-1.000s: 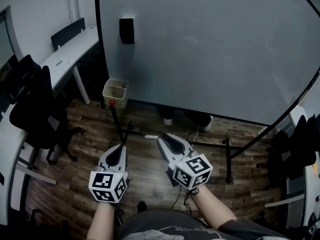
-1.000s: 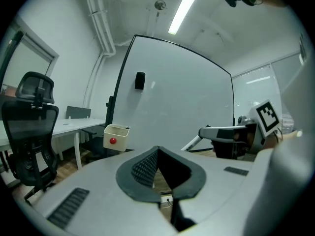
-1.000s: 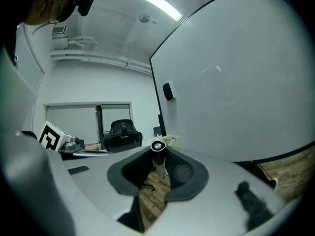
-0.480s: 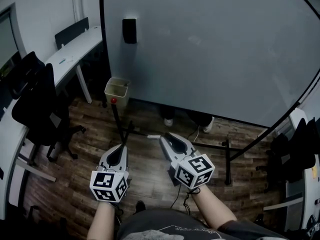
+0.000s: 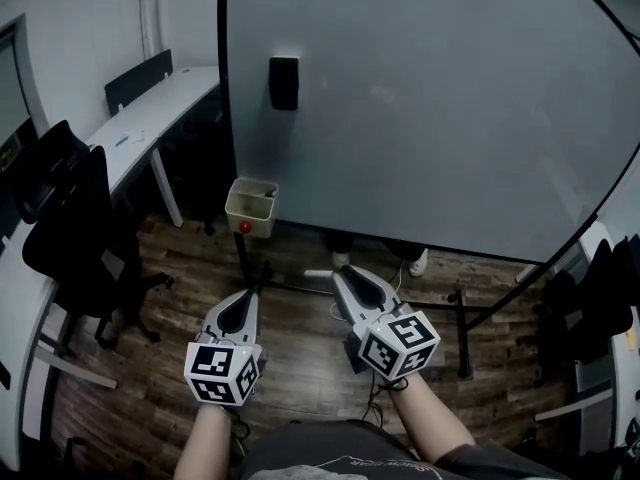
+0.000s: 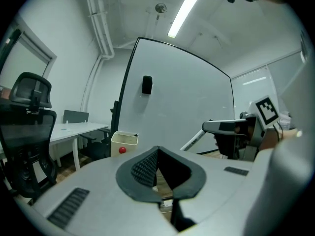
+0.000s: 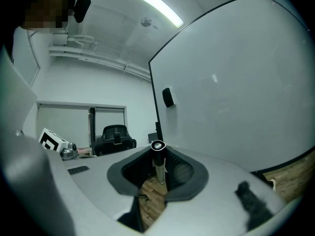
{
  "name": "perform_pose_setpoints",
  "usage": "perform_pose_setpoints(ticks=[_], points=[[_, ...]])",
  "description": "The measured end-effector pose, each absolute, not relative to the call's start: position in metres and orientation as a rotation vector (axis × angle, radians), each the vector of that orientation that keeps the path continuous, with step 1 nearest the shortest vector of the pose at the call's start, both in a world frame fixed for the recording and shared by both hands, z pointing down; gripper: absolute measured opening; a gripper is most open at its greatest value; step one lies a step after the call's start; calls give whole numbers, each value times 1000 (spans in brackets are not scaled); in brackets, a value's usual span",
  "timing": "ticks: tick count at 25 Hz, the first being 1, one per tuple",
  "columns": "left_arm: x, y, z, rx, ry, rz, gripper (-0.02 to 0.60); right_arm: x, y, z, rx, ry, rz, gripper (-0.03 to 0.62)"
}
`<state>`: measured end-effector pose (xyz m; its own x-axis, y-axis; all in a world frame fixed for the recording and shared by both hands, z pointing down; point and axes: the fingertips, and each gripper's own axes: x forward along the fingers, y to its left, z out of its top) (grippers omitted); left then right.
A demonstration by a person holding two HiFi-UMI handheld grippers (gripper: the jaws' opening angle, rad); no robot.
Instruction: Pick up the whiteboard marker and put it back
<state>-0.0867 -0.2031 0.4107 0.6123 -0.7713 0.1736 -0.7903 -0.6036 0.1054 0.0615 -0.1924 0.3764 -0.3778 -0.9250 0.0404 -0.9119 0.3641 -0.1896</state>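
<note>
You stand facing a large whiteboard [image 5: 430, 98] on a wheeled stand, with one hand-held gripper in each hand, both held low over a dark wood floor [image 5: 300, 348].

Your right hand-held gripper [image 5: 340, 274] is clamped on the whiteboard marker [image 5: 318, 274]. In the head view the marker pokes out sideways from the jaw tips toward your left, as a short pale stick above the floor, clear of the board. In the right gripper view the marker [image 7: 158, 163] stands upright between the two ribbed black pads of the right hand-held gripper [image 7: 158, 156], which press on it from both sides. It has a slim white barrel with a little dark print, too small to read, and a dark end with a pale, glossy oval face turned toward the camera. In the left gripper view the marker [image 6: 196, 140] shows as a white rod slanting down from the other gripper's tips.

Your left hand-held gripper [image 5: 245, 299] has its jaws drawn together. In its own view the tips of the left hand-held gripper [image 6: 157, 150] meet, with nothing between the pads.

A small black block [image 5: 284, 81] sits on the board's upper left. A cream box [image 5: 251, 207] with a red knob [image 5: 245, 227] hangs by the board's lower left corner. Farther left are a white worktop [image 5: 160, 108] and a black office chair [image 5: 70, 218].
</note>
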Motion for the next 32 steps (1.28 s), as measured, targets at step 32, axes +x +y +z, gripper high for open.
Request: perform_pose_setpoints(ticks=[32], points=[[-108,-356,423,2582,-1388,204,14,20,-383,379,-1533,2614,-333,87]])
